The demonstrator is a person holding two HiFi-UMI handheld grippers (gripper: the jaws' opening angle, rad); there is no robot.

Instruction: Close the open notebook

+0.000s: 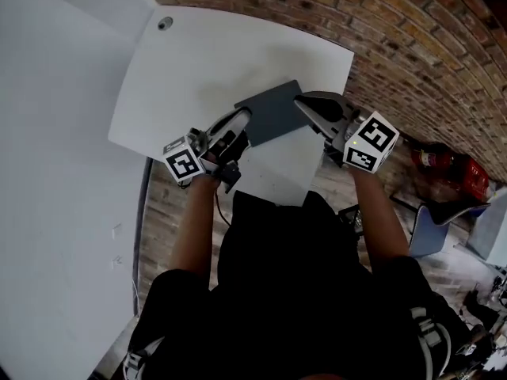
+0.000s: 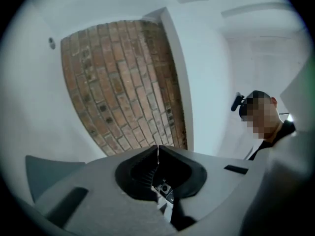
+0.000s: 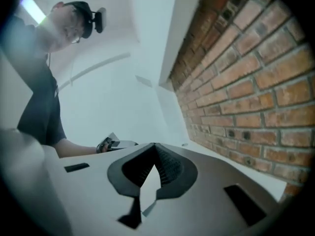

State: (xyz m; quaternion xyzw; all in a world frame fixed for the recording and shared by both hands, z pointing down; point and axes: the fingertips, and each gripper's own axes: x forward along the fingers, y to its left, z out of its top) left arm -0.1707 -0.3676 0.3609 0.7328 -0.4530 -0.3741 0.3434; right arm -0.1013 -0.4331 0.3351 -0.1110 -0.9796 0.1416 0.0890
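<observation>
two grippers are held above a white table (image 1: 206, 54), one in each of the person's hands. the left gripper (image 1: 242, 117) has its jaws clenched together, tips meeting in a thin line with nothing between them; its own view looks past them at a brick wall (image 2: 123, 82), a white wall and the person wearing a head camera. the right gripper (image 1: 301, 101) is likewise clenched on nothing, its ribbed inner faces meeting at the tip, and its view takes in brick on the right and the person's other forearm and hand on the left.

the notebook (image 1: 269, 113) lies closed on the table, dark grey cover up, near the table's front edge and set at a slant to it. in the head view it sits between the two grippers: the left jaws' tip overlaps its left edge and the right jaws' tip overlaps its upper right corner. whether either tip touches it cannot be told from that view, and neither gripper view shows the notebook at all.

a small round fitting (image 1: 164, 24) sits near the table's far corner, well apart from the notebook.
</observation>
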